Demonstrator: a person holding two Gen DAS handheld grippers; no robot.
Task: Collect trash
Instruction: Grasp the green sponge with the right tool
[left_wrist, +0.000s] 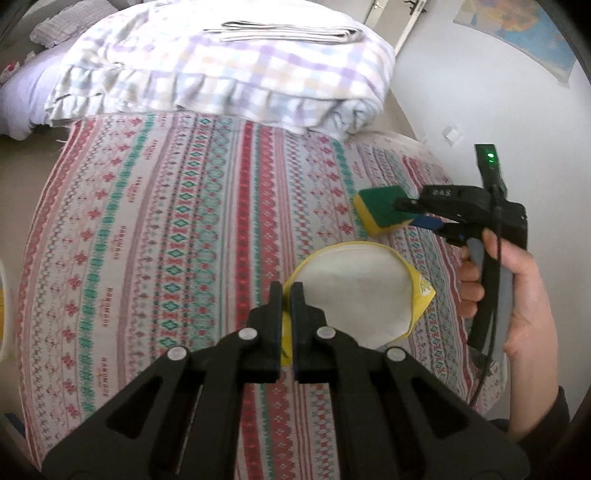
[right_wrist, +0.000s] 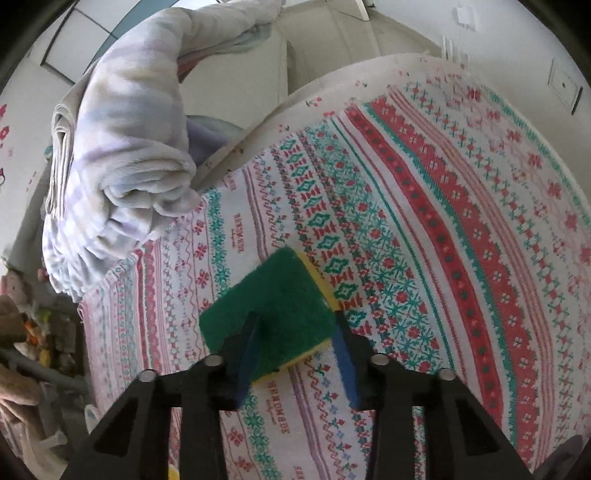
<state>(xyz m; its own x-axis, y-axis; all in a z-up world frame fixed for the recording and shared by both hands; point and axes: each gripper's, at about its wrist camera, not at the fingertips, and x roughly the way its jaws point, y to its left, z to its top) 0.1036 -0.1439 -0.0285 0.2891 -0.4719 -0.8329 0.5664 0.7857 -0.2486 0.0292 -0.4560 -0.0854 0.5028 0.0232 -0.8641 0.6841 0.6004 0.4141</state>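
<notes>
A yellow bag (left_wrist: 354, 291) with a white inside lies with its mouth held wide on the patterned bed cover (left_wrist: 166, 221). My left gripper (left_wrist: 287, 295) is shut on the near rim of the bag, with a strip of yellow showing between the fingers. Beyond the bag, a green and yellow sponge (left_wrist: 376, 206) is clamped in my right gripper (left_wrist: 404, 212), which a hand (left_wrist: 517, 295) holds. In the right wrist view the sponge (right_wrist: 273, 295) sits between the blue pads of the right gripper (right_wrist: 295, 325), green side up, over the bed cover (right_wrist: 443, 221).
A folded checked blanket (left_wrist: 221, 66) fills the far end of the bed, with a folded striped cloth (left_wrist: 288, 33) on top. It shows as a thick roll (right_wrist: 129, 147) in the right wrist view. Soft toys (right_wrist: 22, 314) lie beside the bed. A map (left_wrist: 517, 29) hangs on the wall.
</notes>
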